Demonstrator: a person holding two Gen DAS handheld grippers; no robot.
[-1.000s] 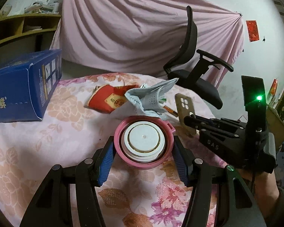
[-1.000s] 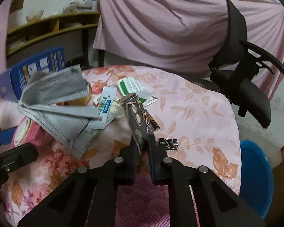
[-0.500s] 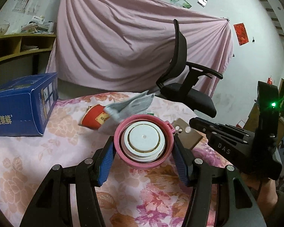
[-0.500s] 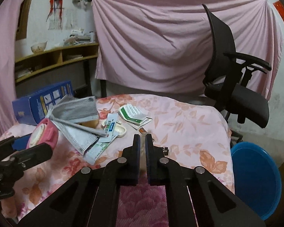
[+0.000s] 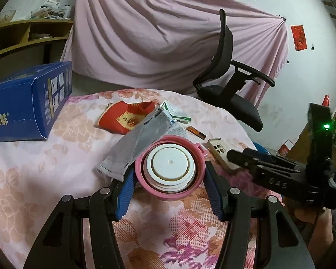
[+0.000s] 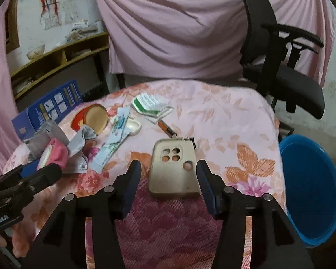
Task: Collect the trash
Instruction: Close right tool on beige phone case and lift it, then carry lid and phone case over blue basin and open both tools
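Your left gripper (image 5: 169,192) fingers clamped on round pink-rimmed lid (image 5: 169,166), right gripper (image 6: 169,187) fingers just opened, beige phone case (image 6: 173,169) lying loose between them

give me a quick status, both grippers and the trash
Left gripper shut on pink lid. Right gripper jaws just opened, phone case lies loose between them on the table. Grey mask drapes against the lid.

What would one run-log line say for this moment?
left gripper: shut on pink lid | right gripper: open, jaws just opened, phone case lying between, untouched | mask: behind lid
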